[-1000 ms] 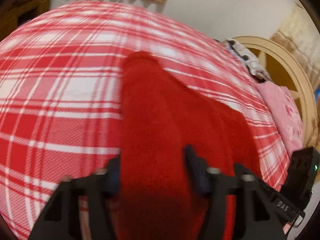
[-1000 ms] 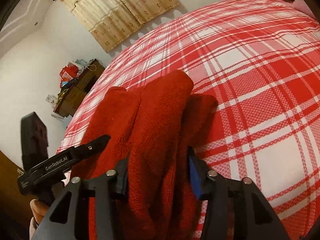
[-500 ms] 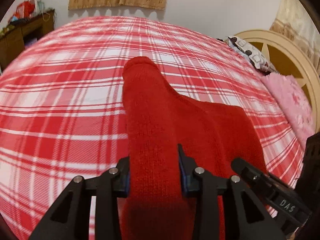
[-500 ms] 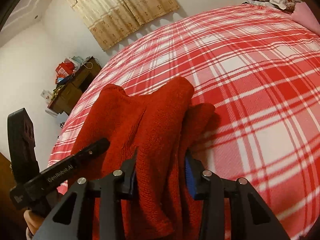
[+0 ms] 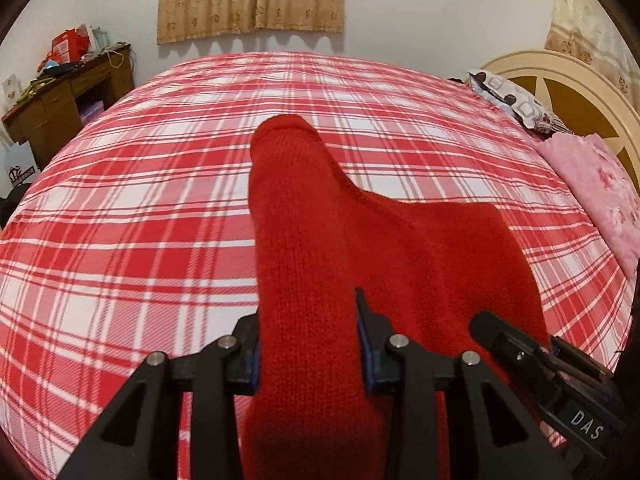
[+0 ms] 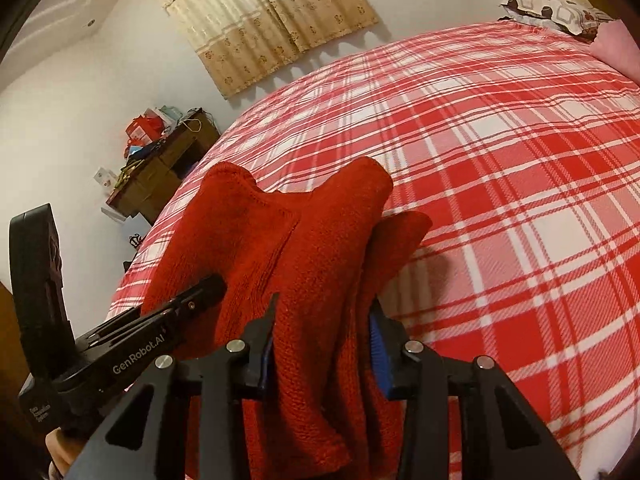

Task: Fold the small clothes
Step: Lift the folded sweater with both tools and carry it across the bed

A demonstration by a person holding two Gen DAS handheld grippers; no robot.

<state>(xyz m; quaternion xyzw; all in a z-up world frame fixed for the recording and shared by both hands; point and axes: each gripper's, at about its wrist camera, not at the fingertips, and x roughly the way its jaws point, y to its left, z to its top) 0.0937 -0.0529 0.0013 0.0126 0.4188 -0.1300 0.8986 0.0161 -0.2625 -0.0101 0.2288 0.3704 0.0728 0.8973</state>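
1. The left gripper (image 5: 308,344) and right gripper (image 6: 322,348) had each just been closing and were clenched on bunched folds of the red knit garment (image 5: 360,248), which hung lifted over the near part of the plaid bed (image 5: 140,200).
2. Judged best: carry both grips level and together, laying the fold squarely without stretching.
3. Count: one garment, two grippers, one bed.

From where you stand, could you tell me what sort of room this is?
Most likely a bedroom: a wide bed under a red plaid sheet, pillows against a cream headboard, and a cluttered wooden desk by the curtained wall.
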